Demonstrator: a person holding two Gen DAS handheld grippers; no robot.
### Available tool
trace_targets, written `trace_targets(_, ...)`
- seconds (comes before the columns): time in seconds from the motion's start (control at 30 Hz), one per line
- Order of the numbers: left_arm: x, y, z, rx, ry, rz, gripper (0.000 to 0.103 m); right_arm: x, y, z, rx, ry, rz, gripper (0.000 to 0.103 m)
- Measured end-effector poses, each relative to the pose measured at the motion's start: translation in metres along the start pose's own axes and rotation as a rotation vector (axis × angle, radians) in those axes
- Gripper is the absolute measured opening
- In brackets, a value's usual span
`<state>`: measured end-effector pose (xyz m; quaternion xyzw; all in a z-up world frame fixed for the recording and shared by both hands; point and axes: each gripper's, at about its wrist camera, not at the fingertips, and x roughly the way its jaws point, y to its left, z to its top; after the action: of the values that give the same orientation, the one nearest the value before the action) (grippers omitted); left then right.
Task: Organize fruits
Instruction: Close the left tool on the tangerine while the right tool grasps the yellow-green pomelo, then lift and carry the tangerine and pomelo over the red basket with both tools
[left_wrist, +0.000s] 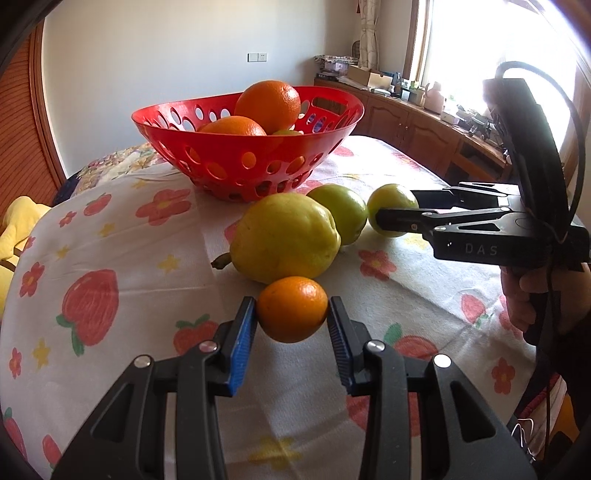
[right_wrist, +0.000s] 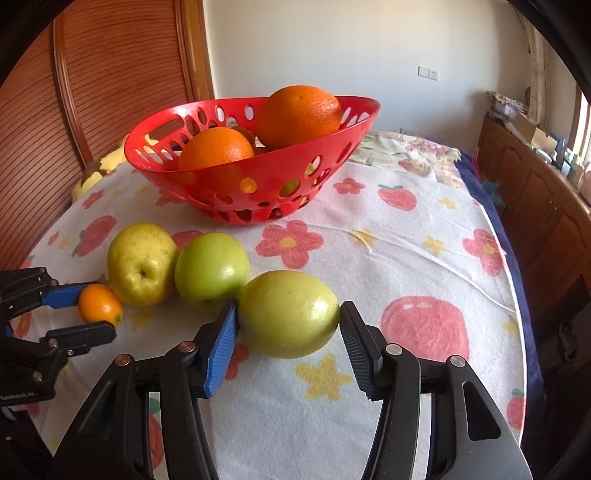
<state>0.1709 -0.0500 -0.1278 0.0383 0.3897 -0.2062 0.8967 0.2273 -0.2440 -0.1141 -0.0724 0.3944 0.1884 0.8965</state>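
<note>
Surface: I see a white cloth (right_wrist: 388, 266) printed with red flowers, strawberries and yellow stars, spread over what looks like a bed; a second floral fabric (right_wrist: 410, 151) shows at its far end.
Room: I see a pale wall with a switch plate (left_wrist: 257, 57), slatted wooden panelling (right_wrist: 122, 74), low wooden cabinets (left_wrist: 417, 129) cluttered on top, and a bright window (left_wrist: 491, 40) with a curtain.
Basket: a red perforated basket (left_wrist: 236, 162) stands on the cloth and holds two large oranges (left_wrist: 267, 101), with more fruit partly hidden beneath them.
Loose fruit: a yellow pear (left_wrist: 282, 238), a green apple (left_wrist: 340, 212), a second green fruit (right_wrist: 288, 314) and a small orange (left_wrist: 291, 309) lie in a row in front of the basket, the pear and the apple touching.
Left hand-held gripper (left_wrist: 291, 317): its blue pads press both sides of the small orange, so I read it as holding that fruit, just beside the pear.
Right hand-held gripper (right_wrist: 290, 332): it is set around the second green fruit; the left pad touches, and I cannot tell whether the right one does.
</note>
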Motion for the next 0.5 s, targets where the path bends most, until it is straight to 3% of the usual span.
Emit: trace_targets(0.5, -0.019, -0.003, 0.003, -0.003, -0.043, -0.015, 0.037, -0.022, -0.007, -0.005, 0.012, -0.031, 0.002, 0.056)
